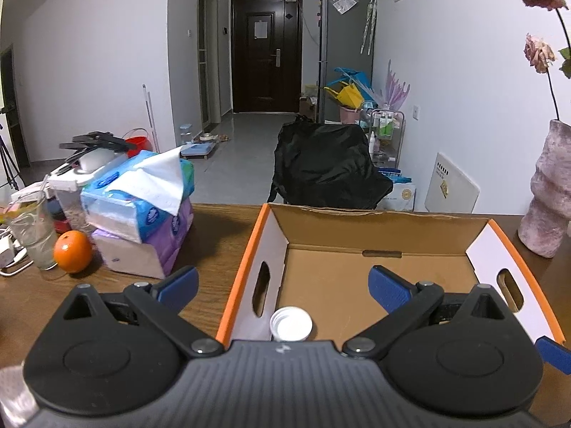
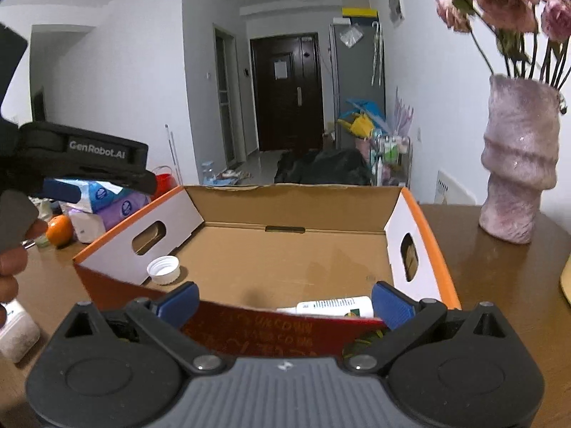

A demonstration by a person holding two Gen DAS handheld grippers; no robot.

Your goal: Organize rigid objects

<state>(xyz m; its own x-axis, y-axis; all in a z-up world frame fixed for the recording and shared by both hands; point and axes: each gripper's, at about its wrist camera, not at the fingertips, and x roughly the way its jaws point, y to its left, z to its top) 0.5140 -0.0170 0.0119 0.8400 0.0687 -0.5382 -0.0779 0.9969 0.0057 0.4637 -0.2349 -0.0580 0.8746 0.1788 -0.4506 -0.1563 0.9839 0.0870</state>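
The left wrist view looks level and forward from just above the near left corner of the cardboard box (image 1: 374,249), close in, facing down the room to the dark door (image 1: 266,60) at top centre. The right wrist view sits close at the box's near wall, facing the same door (image 2: 287,92), with the vase (image 2: 517,164) at right. Both share the box interior, the white cap (image 1: 291,324) (image 2: 163,269), the tissue packs (image 1: 142,207) (image 2: 103,203) and the orange (image 1: 72,251) (image 2: 59,230) on the desk (image 1: 214,249).

Brown wooden table (image 1: 221,242) carries: open cardboard box (image 1: 378,235), centre; pink vase (image 1: 546,210), right; stacked tissue packs (image 1: 142,221), orange (image 1: 72,251), glass (image 1: 34,235), left.
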